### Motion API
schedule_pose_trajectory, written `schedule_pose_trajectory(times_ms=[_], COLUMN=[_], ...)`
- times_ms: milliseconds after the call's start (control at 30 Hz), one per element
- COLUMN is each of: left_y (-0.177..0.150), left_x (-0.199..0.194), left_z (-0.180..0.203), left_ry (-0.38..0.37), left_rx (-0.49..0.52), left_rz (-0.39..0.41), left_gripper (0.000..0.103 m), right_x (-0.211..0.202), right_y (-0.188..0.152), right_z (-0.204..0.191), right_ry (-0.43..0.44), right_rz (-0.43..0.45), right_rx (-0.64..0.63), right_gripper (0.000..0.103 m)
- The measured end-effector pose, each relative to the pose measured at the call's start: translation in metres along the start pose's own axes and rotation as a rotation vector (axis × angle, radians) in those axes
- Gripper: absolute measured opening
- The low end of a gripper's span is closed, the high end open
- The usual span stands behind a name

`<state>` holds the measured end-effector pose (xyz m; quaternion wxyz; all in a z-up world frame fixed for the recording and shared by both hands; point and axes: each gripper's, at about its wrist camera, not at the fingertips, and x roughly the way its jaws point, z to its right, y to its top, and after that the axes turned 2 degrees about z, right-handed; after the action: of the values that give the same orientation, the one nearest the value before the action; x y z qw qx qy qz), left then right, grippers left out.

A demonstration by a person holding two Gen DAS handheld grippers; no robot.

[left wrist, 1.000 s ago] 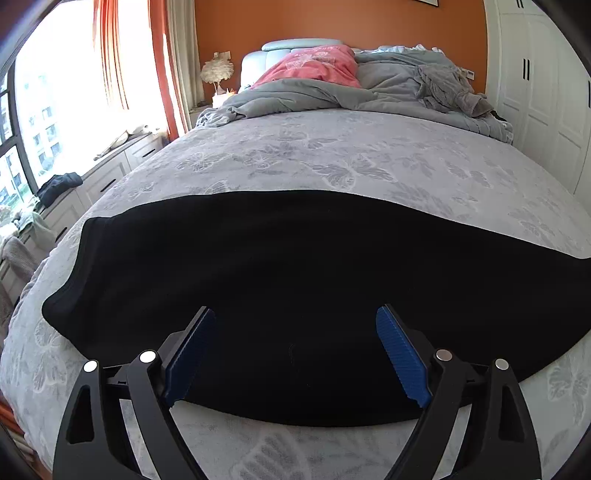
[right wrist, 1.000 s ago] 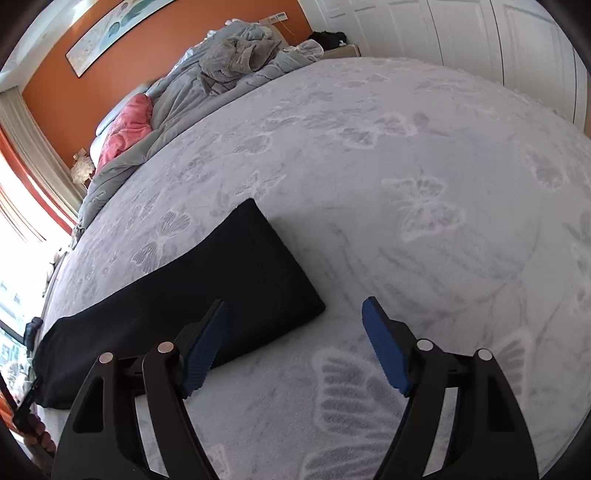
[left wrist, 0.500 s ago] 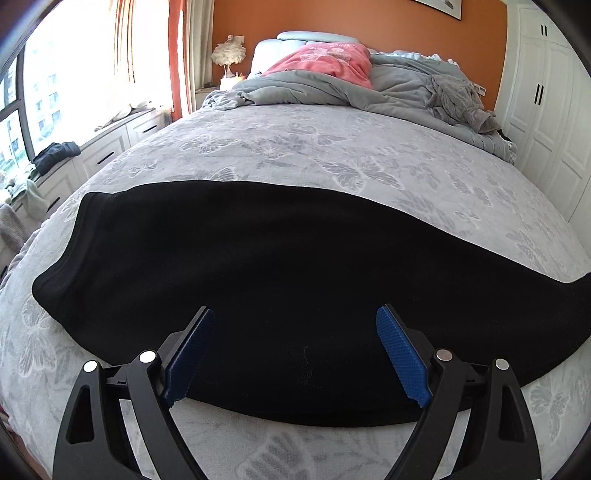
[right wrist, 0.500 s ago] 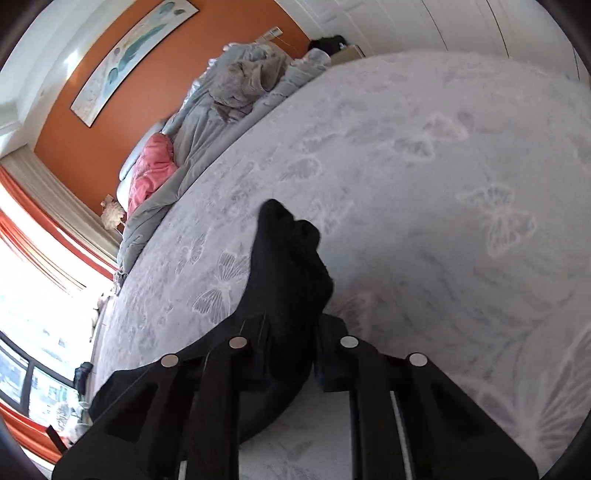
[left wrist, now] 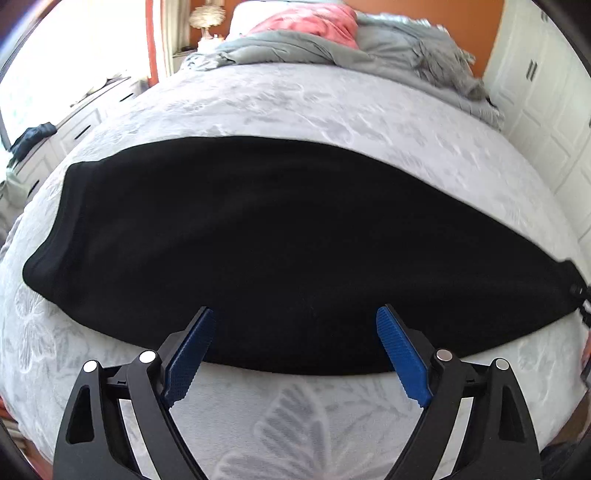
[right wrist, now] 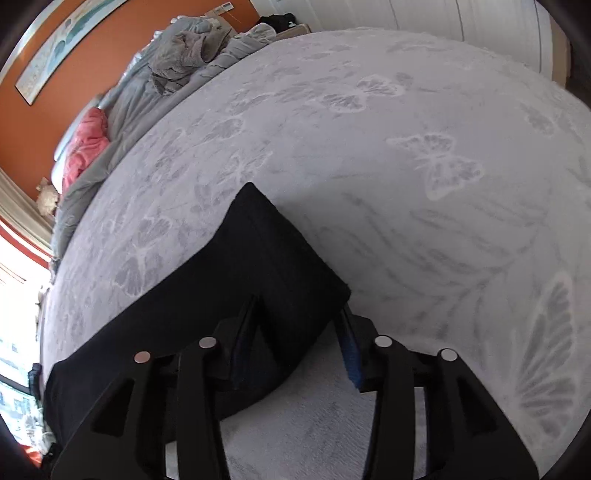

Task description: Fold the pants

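Black pants (left wrist: 280,243) lie flat in a long strip across the grey butterfly-print bedspread (left wrist: 332,103). My left gripper (left wrist: 295,325) is open and empty, with its blue fingertips over the near edge of the pants at mid-length. In the right wrist view the leg end of the pants (right wrist: 266,251) sits between the fingers of my right gripper (right wrist: 295,321), which is shut on the cloth near its corner. The right finger's blue pad (right wrist: 351,350) shows beside the fabric. The right gripper also shows at the far right edge of the left wrist view (left wrist: 580,295).
A rumpled grey duvet (left wrist: 351,51) and a pink pillow (left wrist: 306,18) lie at the head of the bed. White drawers (left wrist: 74,129) stand by the window on the left, white wardrobe doors (left wrist: 546,110) on the right. Bare bedspread (right wrist: 424,166) stretches right of the pants' leg end.
My right gripper went from open beside the pants' end to shut on it. The cloth end bunched up half a second ago and now lies flatter. The left gripper stayed open, shifting slightly.
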<state>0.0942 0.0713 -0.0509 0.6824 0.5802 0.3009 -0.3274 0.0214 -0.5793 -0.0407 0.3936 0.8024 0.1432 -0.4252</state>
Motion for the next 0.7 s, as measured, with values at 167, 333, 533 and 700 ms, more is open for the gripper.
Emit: schedule_pose_trajectory(times_ms=[167,333,533,700], left_y=[0.006,0.006,0.010,0.007], left_x=[-0.001,0.003,-0.006,-0.005], left_z=[-0.066,-0.079,-0.073,-0.069], left_ry=[-0.097,-0.112,-0.068,-0.064], left_rx=[-0.287,-0.355,-0.269,-0.217], left_rz=[-0.065,-0.111,-0.074,-0.069], left_gripper=[0.086,0.086,0.086,0.086], right_x=[-0.072,-0.099,-0.070,-0.023], right_y=[-0.032,-0.128,-0.247,-0.274], right_z=[-0.052,-0.214,-0.345,-0.365], right_ry=[0.068,0.429,0.510,0.459], right_rz=[0.103,-0.073,-0.171,-0.297], right_rx=[-0.218,-0.720,-1.183,-1.199], right_gripper=[0.045,0.056,0.060,0.014])
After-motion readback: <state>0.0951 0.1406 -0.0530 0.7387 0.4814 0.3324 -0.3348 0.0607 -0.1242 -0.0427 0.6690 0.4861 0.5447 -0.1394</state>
